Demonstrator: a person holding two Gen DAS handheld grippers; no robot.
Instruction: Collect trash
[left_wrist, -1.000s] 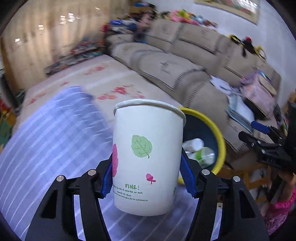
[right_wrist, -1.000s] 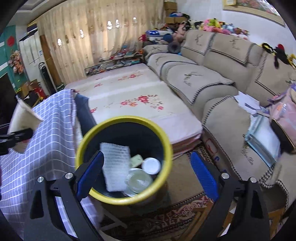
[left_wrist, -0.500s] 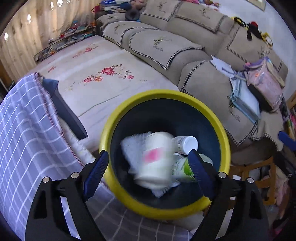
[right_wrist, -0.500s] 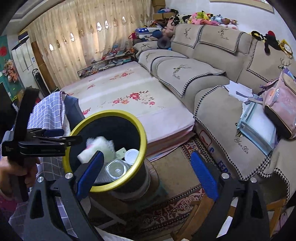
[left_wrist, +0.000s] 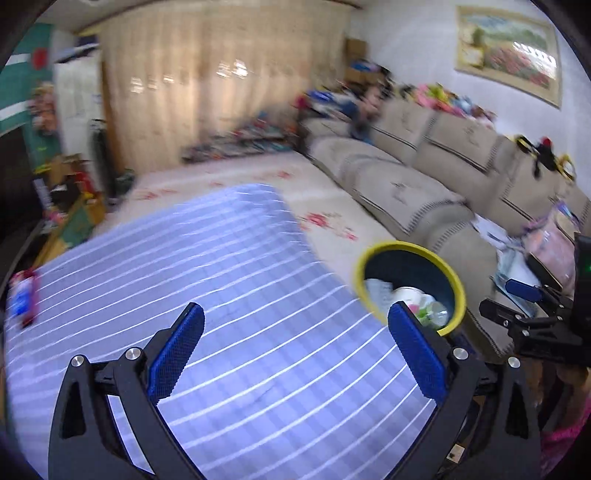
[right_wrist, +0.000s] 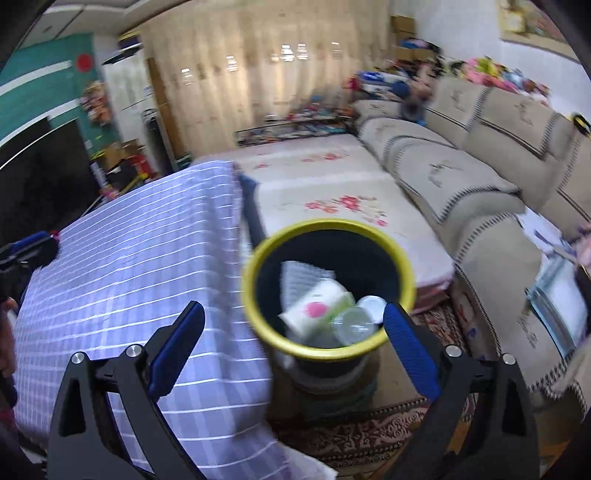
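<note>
the left claw (left_wrist: 295, 350) is seen spread wide, blue pads far apart, nothing between them. one second ago a white paper cup with leaf print was clamped there; half a second ago it was caught in mid-fall over the bin. the cup (right_wrist: 316, 308) is now recorded lying on its side inside the yellow-rimmed bin (right_wrist: 404, 266), on top of a white textured sheet (right_wrist: 303, 273) and touching a clear bottle (right_wrist: 351, 325), with a white cap (right_wrist: 371, 304) at about 3 o'clock of it.

in the left wrist view the bin (left_wrist: 456, 284) is placed at 3 o'clock, just off the edge of the lilac checked surface (left_wrist: 240, 277); the left claw has been swung back from above the bin to above the cloth. heavy motion blur is noted.

the right claw (right_wrist: 293, 343) is likewise held wide open and empty, positioned over the near rim of the bin; it has drifted toward the surface (right_wrist: 129, 266) since the earlier frames.

judgement: the cup drop is complete, so one item is counted as collected. a red and blue object (left_wrist: 24, 301) is seen at 9 o'clock on the surface in the left view, too blurred to identify; it is probably the next piece of trash. little else is seen on the cloth, so the task is judged near its end.
</note>
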